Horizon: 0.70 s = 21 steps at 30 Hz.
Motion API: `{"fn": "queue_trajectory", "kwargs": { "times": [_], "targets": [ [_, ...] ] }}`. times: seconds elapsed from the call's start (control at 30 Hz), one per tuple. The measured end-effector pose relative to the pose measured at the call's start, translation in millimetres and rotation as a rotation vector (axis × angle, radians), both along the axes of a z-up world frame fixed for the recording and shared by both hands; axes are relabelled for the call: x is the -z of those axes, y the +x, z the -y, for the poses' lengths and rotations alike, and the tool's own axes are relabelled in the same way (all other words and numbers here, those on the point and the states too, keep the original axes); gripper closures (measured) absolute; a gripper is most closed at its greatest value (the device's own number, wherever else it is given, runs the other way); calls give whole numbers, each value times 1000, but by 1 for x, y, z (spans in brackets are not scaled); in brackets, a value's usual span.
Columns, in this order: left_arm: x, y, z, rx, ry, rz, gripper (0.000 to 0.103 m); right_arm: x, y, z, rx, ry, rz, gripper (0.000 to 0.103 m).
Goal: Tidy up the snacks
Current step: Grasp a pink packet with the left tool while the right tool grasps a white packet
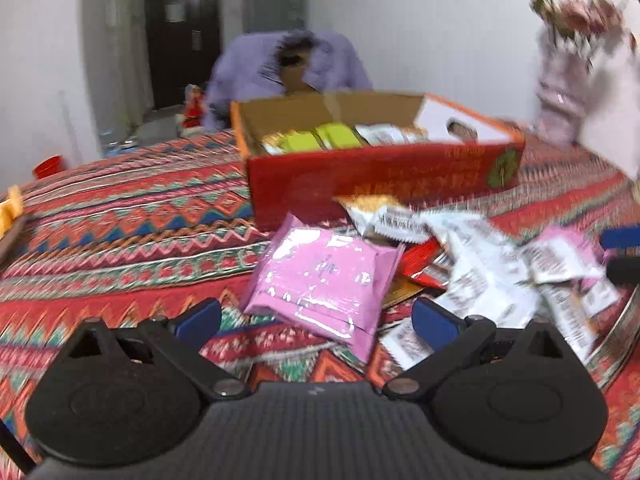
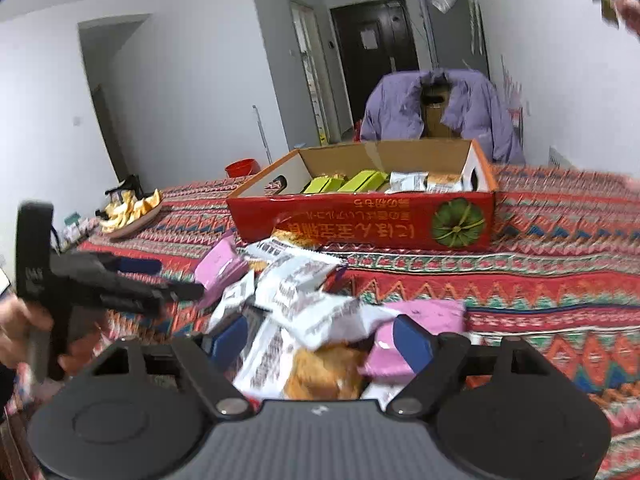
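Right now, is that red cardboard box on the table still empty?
No: in the right wrist view the red cardboard box already holds green packets and white snack packets side by side.

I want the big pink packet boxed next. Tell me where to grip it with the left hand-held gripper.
Grip the pink packet at its near flat edge, coming in low from straight ahead. It lies tilted, far end propped on the snack pile, near edge facing the open left hand-held gripper. That thin sealed edge suits the fingers better than the puffed middle.
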<state>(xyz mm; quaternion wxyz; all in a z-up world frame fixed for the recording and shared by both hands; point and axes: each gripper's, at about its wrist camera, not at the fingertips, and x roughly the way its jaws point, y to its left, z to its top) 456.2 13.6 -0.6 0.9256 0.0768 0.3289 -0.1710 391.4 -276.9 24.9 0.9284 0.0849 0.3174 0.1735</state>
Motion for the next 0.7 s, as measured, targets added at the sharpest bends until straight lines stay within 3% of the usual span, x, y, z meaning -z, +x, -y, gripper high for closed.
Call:
{"fn": "queue_trajectory", "kwargs": {
  "times": [0.13,0.23,0.37,0.47,0.53,0.7],
  "targets": [
    [15,28,3,30,26,-32,0,17,29,-10,38,42,-53,23],
    [18,38,3,95,-21,-41,0,27,39,-20,16,53,-59,22],
    [18,49,-3,104,-122,-47,0,32,46,-25,16,59,-42,24],
    [18,56,-9,54,-177,-63,5,30,51,-17,59,75,-37,33],
    [18,52,-11,55,-209,-47,13,30,53,-14,82,56,-35,48],
    [15,42,-14,62,-218,-48,19,28,50,-18,40,9,-24,60]
  ]
}}
